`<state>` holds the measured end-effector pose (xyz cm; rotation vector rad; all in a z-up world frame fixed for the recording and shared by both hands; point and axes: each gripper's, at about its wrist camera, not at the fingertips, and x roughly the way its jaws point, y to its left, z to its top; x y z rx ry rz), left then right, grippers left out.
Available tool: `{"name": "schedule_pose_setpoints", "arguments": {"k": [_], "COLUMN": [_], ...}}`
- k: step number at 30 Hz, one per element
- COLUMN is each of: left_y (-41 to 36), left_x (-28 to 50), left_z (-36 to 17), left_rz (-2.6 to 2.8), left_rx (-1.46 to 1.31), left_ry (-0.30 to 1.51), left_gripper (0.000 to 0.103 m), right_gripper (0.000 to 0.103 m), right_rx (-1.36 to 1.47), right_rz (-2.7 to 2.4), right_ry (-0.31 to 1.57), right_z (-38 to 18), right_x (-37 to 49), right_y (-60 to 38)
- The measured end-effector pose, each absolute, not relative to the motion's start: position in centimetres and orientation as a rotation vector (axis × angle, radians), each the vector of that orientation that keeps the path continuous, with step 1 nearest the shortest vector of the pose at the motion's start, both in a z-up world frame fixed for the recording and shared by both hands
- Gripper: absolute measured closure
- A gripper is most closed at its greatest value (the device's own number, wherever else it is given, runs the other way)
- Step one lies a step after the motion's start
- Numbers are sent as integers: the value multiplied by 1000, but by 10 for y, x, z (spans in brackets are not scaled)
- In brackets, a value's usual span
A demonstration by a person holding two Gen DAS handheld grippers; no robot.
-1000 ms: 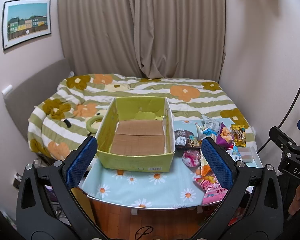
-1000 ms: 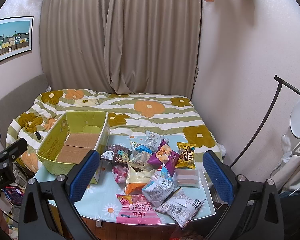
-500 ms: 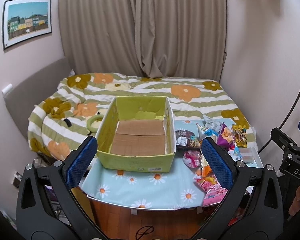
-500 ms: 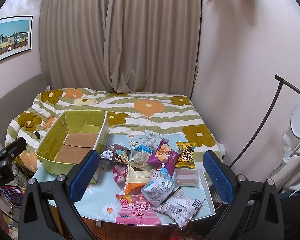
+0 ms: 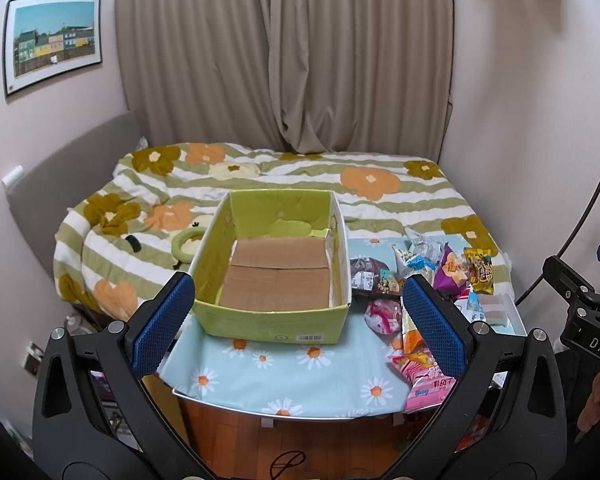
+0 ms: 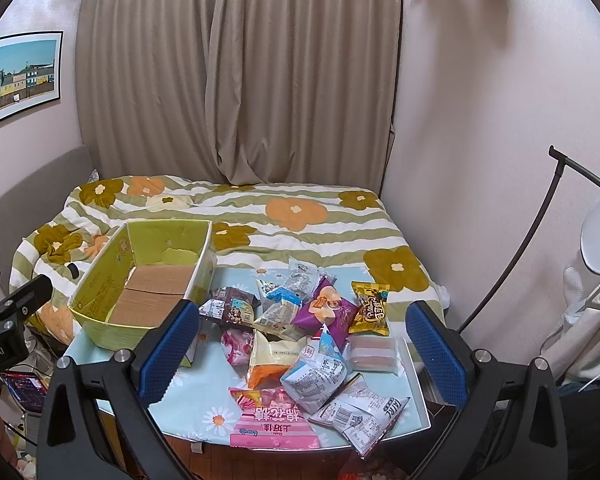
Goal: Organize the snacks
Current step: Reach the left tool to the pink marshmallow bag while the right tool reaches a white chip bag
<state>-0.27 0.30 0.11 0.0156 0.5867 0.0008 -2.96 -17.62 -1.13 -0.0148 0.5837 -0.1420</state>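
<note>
A yellow-green cardboard box [image 5: 224, 256] [image 6: 100, 280] stands empty on the left of a small table with a daisy-print cloth [image 5: 292, 372] [image 6: 204, 392]. To its right lies a heap of snack packets [image 6: 300, 332] [image 5: 412, 276], among them a purple bag [image 6: 328, 312], a gold bag [image 6: 370, 308], a pink packet [image 6: 274, 424] and a white packet [image 6: 356, 412]. My left gripper [image 5: 298, 320] hangs open in front of the box, holding nothing. My right gripper [image 6: 300, 348] hangs open above the near side of the heap, also holding nothing.
Behind the table is a bed with a striped flower quilt [image 5: 300, 176]. Curtains [image 5: 284, 60] hang at the back. A black lamp stand [image 6: 540, 216] and white clothing [image 6: 592, 320] are at the right. A wooden floor [image 5: 260, 440] shows under the table's near edge.
Both views have crept very slightly; the box and the snacks lie where they were. Both grippers have stayed open.
</note>
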Motion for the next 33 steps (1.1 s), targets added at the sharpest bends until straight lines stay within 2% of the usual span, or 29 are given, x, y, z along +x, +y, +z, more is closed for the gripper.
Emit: {"name": "schedule_pose_setpoints", "arguments": {"k": [11,18,33], "left_y": [0,-15,-103], "left_x": [12,30,61], "left_z": [-15,-47,-170], "left_rz": [-75,-189,-209], "left_rx": [17,29,-63], "left_ry": [651,758,1080], "left_gripper": [0,0,0], "right_gripper": [0,0,0], "right_rx": [10,12,-99], "right_rz": [-199,-241,18], "right_ry": [611,649,930], "right_z": [-10,-19,-141], "right_x": [-37,-42,-24], "right_y": [-191,-214,-279]}}
